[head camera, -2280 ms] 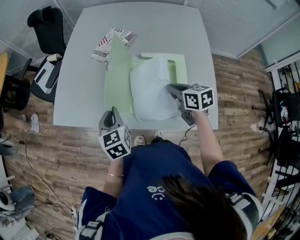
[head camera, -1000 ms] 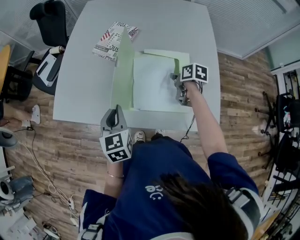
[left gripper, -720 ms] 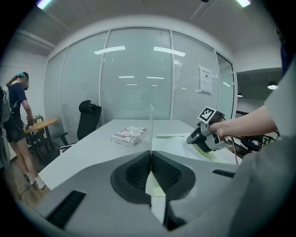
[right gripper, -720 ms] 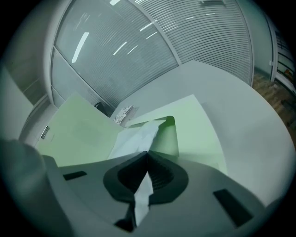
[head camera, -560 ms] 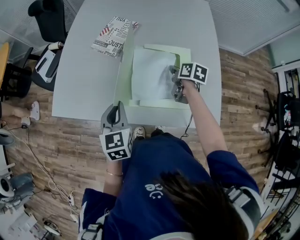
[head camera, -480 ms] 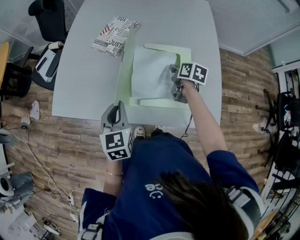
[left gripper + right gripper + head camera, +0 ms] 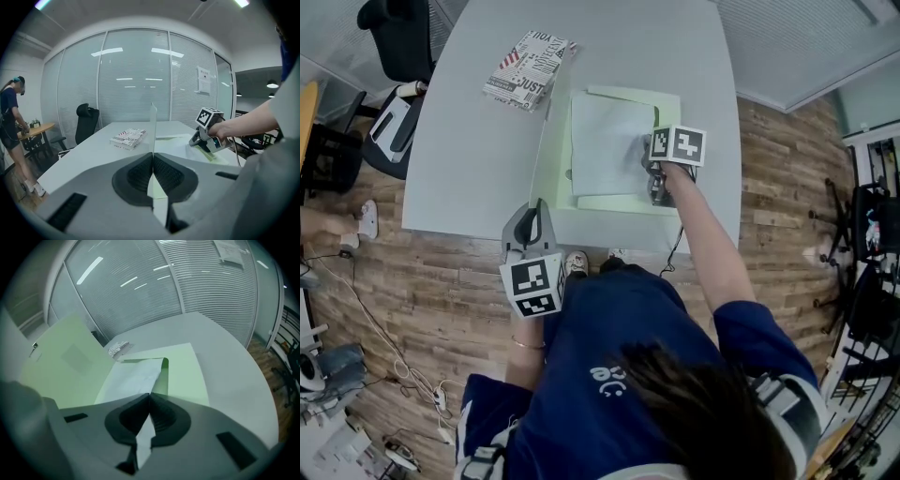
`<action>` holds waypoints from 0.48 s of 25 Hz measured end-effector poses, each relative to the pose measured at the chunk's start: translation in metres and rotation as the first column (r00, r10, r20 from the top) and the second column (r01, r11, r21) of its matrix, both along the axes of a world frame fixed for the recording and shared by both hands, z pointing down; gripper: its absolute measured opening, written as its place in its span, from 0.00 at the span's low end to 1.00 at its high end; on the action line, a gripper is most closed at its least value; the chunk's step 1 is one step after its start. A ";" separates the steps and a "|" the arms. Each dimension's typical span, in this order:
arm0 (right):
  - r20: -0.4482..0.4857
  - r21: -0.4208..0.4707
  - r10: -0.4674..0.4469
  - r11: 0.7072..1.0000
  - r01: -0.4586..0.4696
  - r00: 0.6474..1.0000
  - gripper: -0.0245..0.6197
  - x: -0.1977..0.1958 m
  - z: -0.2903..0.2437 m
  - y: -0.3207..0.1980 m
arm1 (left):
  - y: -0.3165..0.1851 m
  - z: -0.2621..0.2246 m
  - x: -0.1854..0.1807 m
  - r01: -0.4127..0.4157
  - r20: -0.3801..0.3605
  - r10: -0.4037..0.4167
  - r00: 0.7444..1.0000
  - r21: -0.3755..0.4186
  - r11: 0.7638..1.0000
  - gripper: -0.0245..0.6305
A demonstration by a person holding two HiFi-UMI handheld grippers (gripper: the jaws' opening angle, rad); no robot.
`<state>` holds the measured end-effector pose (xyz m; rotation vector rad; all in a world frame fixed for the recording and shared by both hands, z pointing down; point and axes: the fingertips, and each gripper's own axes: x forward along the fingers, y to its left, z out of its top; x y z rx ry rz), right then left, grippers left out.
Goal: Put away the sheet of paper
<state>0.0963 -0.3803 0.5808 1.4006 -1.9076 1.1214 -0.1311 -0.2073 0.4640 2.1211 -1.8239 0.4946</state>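
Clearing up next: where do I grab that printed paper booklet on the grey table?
The printed paper booklet lies flat, so only thin edges offer a pinch: probably take its left edge, coming low over the left of the grey table.

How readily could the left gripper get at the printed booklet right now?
Probably not yet: the left gripper is shut on the green folder's raised cover and would have to release it first. The booklet lies uncovered beyond.
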 end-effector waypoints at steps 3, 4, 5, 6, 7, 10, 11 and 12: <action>-0.032 -0.037 -0.001 0.999 0.000 0.999 0.05 0.010 0.007 0.006 | -0.001 0.001 -0.001 0.005 -0.001 -0.005 1.000 -0.002 1.000 0.05; -0.029 -0.050 -0.006 0.999 0.005 1.000 0.06 0.011 0.008 0.008 | -0.001 0.001 -0.002 0.007 -0.002 -0.007 1.000 -0.002 1.000 0.05; -0.021 -0.063 -0.012 0.998 0.011 1.000 0.06 0.011 0.009 0.010 | -0.001 0.001 -0.002 0.009 -0.003 -0.009 1.000 -0.002 1.000 0.05; -0.010 -0.076 -0.019 0.997 0.018 1.000 0.06 0.010 0.010 0.012 | 0.000 0.001 -0.002 0.008 -0.003 -0.008 1.000 -0.002 1.000 0.05; 0.001 -0.084 -0.025 0.996 0.025 1.000 0.07 0.009 0.010 0.013 | 0.000 0.001 -0.002 0.006 -0.002 -0.006 1.000 -0.002 1.000 0.05; 0.024 -0.072 -0.024 0.997 0.026 0.999 0.21 0.005 0.002 0.014 | -0.001 0.001 -0.001 0.000 0.004 0.000 1.000 0.001 1.000 0.05; 0.023 -0.062 -0.016 0.998 0.018 1.000 0.26 0.005 -0.002 0.014 | -0.002 0.001 -0.001 0.000 0.006 0.000 1.000 0.002 1.000 0.05; 0.015 -0.053 -0.007 0.999 0.008 1.000 0.29 0.007 -0.005 0.014 | -0.002 0.001 0.000 0.000 0.007 0.000 1.000 0.003 1.000 0.05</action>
